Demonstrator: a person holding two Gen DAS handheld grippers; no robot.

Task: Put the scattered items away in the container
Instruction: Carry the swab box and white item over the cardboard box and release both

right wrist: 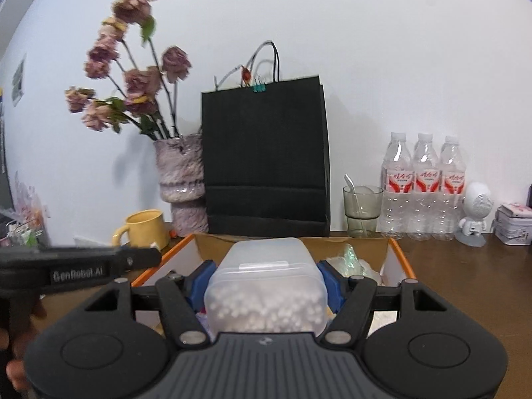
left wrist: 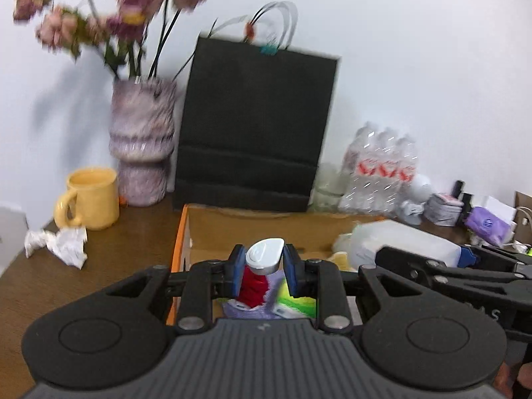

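Observation:
My left gripper (left wrist: 263,272) is shut on a small white-and-silver teardrop-shaped gadget (left wrist: 265,255) and holds it above the open cardboard box (left wrist: 181,232) with orange edges. Under it in the box lie a red item (left wrist: 254,287), a purple cloth and a green packet. My right gripper (right wrist: 264,282) is shut on a translucent plastic tub (right wrist: 266,286) filled with small white balls, held over the same box (right wrist: 399,256). The tub and right gripper also show in the left wrist view (left wrist: 405,242). Crumpled white paper (left wrist: 60,242) lies on the table left of the box.
A yellow mug (left wrist: 91,198), a pink vase of dried flowers (left wrist: 143,146) and a black paper bag (left wrist: 256,126) stand behind the box. A glass with a spoon (right wrist: 362,209), water bottles (right wrist: 424,186), a white figurine (right wrist: 475,212) and tins stand at the back right.

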